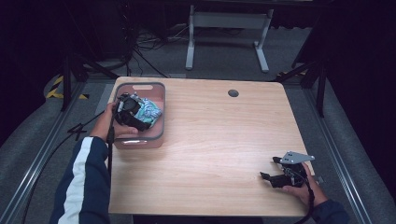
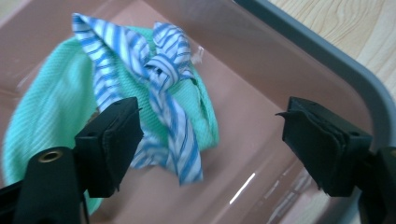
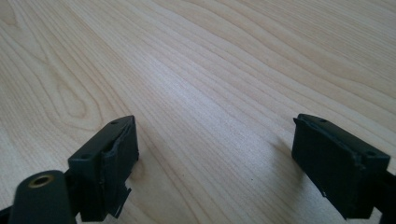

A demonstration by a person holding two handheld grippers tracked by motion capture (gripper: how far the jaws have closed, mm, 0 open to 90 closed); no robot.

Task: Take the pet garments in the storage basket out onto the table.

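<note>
A pink bin with a grey rim (image 1: 161, 112) sits at the table's left side. Inside it lies a bundle of cloth: a mint green piece (image 2: 46, 112) with a blue and white striped piece (image 2: 163, 79) knotted over it, seen from above as a striped lump (image 1: 150, 111). My left gripper (image 1: 135, 114) hangs inside the bin, open (image 2: 210, 140), its jaws spread wide just clear of the cloth, nothing between them. My right gripper (image 1: 271, 168) rests low over the bare wood at the front right, open (image 3: 215, 158) and empty.
The wooden table (image 1: 224, 140) has a round cable hole (image 1: 233, 93) near its far edge. A white desk frame (image 1: 229, 32) stands on the floor beyond. Cables trail off the table's left side.
</note>
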